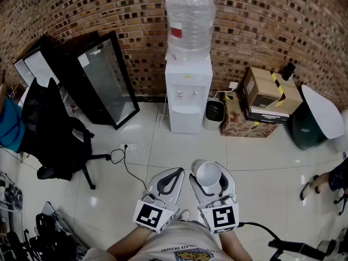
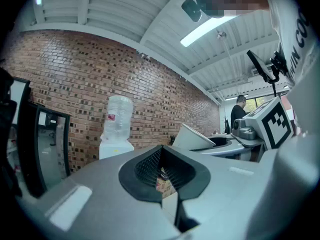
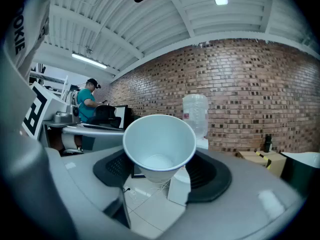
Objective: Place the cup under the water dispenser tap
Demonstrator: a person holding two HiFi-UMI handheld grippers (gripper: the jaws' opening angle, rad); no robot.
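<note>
A white water dispenser (image 1: pixel 188 97) with a clear bottle (image 1: pixel 189 23) on top stands against the brick wall, well ahead of me across the tiled floor. My right gripper (image 1: pixel 213 177) is shut on a white paper cup (image 1: pixel 208 174), whose mouth faces up. In the right gripper view the cup (image 3: pixel 159 145) sits between the black pads (image 3: pixel 212 174), and the dispenser (image 3: pixel 196 115) shows behind it. My left gripper (image 1: pixel 175 174) is beside it, shut, with nothing held. In the left gripper view the left gripper (image 2: pixel 162 173) has its pads together, and the dispenser (image 2: pixel 116 143) is far off.
A black office chair (image 1: pixel 54 140) stands at the left, and black-framed glass panels (image 1: pixel 103 80) lean on the wall. Right of the dispenser are a small bin (image 1: pixel 215 113), cardboard boxes (image 1: pixel 266 99) and a dark bin with a white lid (image 1: pixel 315 118). A cable (image 1: pixel 128 156) lies on the floor.
</note>
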